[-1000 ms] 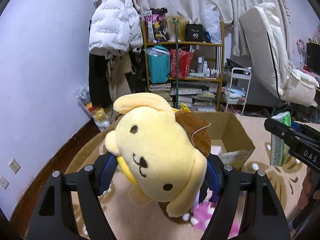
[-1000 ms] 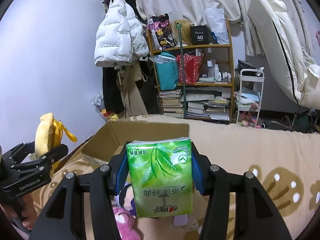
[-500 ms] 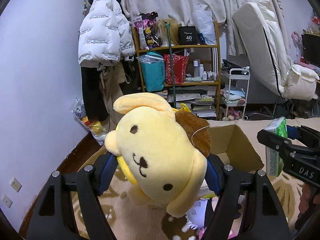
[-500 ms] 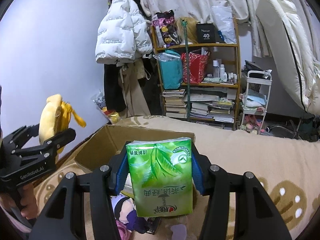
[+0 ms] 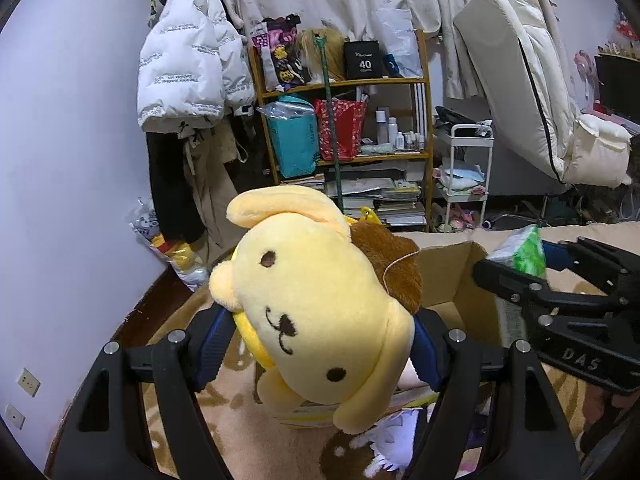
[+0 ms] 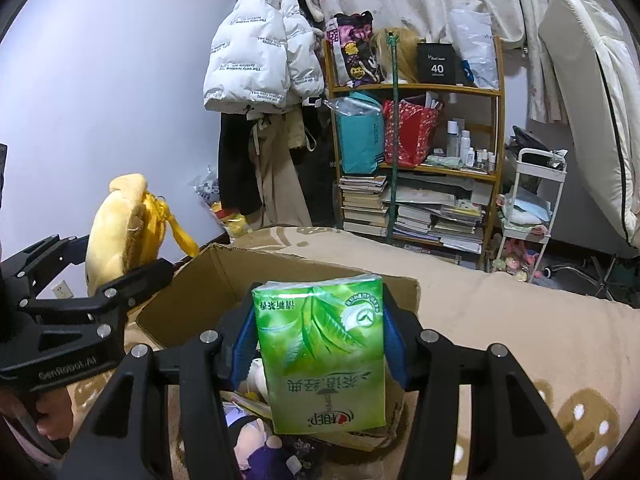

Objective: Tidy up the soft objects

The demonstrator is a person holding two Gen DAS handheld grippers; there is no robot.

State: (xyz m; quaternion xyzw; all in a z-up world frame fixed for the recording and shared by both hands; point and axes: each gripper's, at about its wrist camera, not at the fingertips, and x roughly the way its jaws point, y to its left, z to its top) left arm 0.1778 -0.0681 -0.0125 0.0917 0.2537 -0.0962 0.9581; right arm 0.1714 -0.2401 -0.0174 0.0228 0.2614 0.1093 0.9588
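Observation:
My left gripper (image 5: pixel 316 340) is shut on a yellow dog plush (image 5: pixel 316 304) with a brown cap and holds it in the air, near the open cardboard box (image 5: pixel 452 276). My right gripper (image 6: pixel 320 344) is shut on a green pack of tissues (image 6: pixel 322 356) and holds it above the same box (image 6: pixel 192 292). The left gripper with the plush (image 6: pixel 120 232) shows at the left of the right wrist view. The right gripper with the tissues (image 5: pixel 528 252) shows at the right of the left wrist view. More soft toys (image 6: pixel 256 444) lie below on the beige blanket.
A beige patterned blanket (image 6: pixel 500 320) covers the surface under the box. Behind stand a wooden shelf (image 5: pixel 360 128) with bags and books, a white jacket (image 5: pixel 188 72) hung on the wall, a small white cart (image 5: pixel 468 176) and a mattress (image 5: pixel 532 92) leaning at the right.
Both grippers have risen and moved forward with their loads. The box now lies closer beneath them, and the plush and tissues are still held.

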